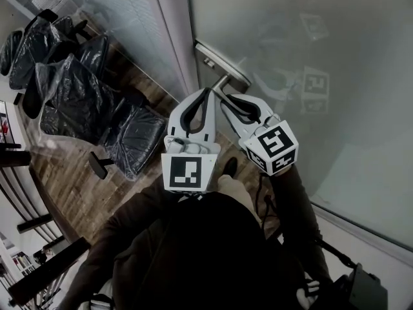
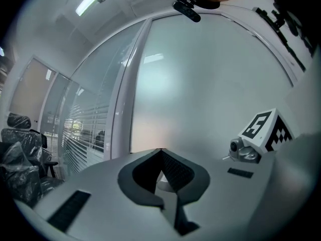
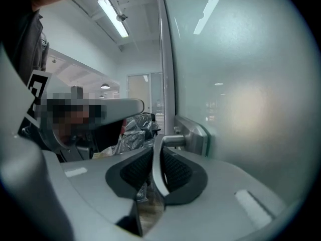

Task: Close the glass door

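The head view was dim and grey, with faint reflections on the frosted glass door (image 1: pixel 310 76). Both gripper views were brighter, lit by ceiling tube lights (image 3: pixel 113 16), one mirrored as glare in the glass; fisheye bowed straight lines and blackened corners.

Handle (image 1: pixel 222 64) on glass door (image 1: pixel 342 108) — chairs (image 1: pixel 71 89) left.

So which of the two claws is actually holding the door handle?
The right claw, clamped on the handle; the left claw beside it is shut on nothing.
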The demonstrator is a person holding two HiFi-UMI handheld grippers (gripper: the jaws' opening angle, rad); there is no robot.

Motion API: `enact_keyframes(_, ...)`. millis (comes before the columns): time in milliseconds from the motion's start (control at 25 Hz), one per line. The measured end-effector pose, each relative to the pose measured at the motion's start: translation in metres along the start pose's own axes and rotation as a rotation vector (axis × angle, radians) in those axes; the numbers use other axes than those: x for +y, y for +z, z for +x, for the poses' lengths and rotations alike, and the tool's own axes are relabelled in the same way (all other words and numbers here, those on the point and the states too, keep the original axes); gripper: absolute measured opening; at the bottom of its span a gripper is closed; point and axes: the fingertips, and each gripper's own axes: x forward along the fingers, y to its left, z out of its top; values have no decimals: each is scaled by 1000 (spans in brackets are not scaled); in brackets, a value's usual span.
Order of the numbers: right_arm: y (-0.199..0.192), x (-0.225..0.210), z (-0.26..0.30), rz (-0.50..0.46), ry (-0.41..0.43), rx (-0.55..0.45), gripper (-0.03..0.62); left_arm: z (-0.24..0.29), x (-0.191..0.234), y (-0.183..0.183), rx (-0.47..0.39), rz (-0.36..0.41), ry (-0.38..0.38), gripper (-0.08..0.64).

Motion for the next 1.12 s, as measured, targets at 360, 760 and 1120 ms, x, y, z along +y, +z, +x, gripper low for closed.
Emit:
enact_keyframes(360,-1,-5,-48,-2,-78,-27,87,-6,-25,14,-9,2,-72,-5)
enact_keyframes(760,3,-12,-113,68,-340,-99,2,-16,-52,12,-18,-12,-184,-3)
enact_keyframes(1120,47,7,-130,27,-364,-179,0,-17,-63,25,-51,-5,-219,-3)
